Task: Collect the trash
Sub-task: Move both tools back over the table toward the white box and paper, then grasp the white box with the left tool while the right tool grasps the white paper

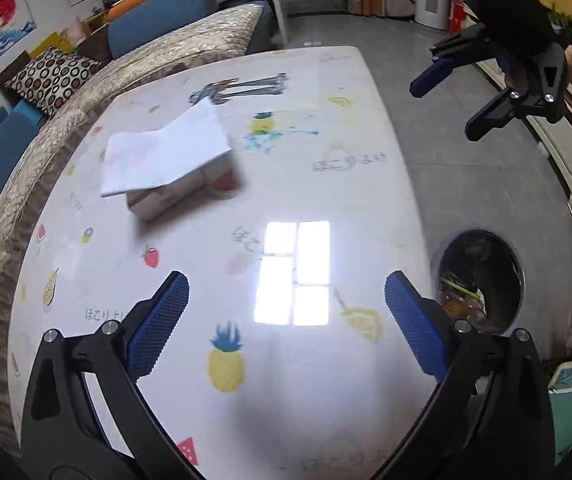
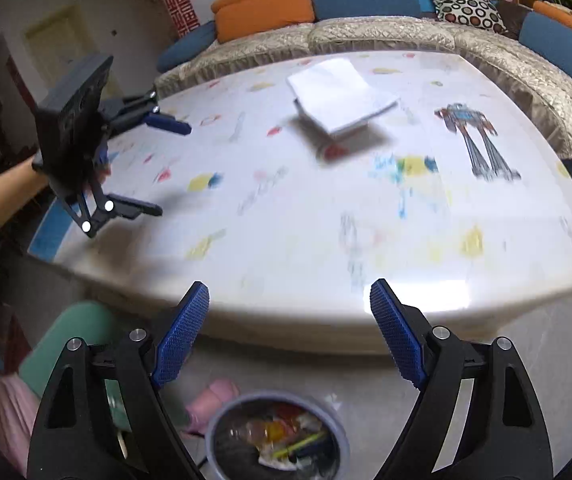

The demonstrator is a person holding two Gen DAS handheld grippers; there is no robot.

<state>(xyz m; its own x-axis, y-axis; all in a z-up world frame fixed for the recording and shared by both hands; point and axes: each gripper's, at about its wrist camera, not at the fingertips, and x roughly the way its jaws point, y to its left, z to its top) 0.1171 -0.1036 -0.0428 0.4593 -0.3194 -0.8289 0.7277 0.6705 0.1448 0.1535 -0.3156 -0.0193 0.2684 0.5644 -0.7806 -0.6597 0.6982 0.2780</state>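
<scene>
With both grippers spread and empty, the table looks nearly cleared.
The trash bin on the floor by the table's edge already holds wrappers and scraps; I'd say little remains. The left gripper hovers over the tabletop, the right gripper above the bin. Only a tissue box with a white sheet on top remains, well ahead of both.
</scene>
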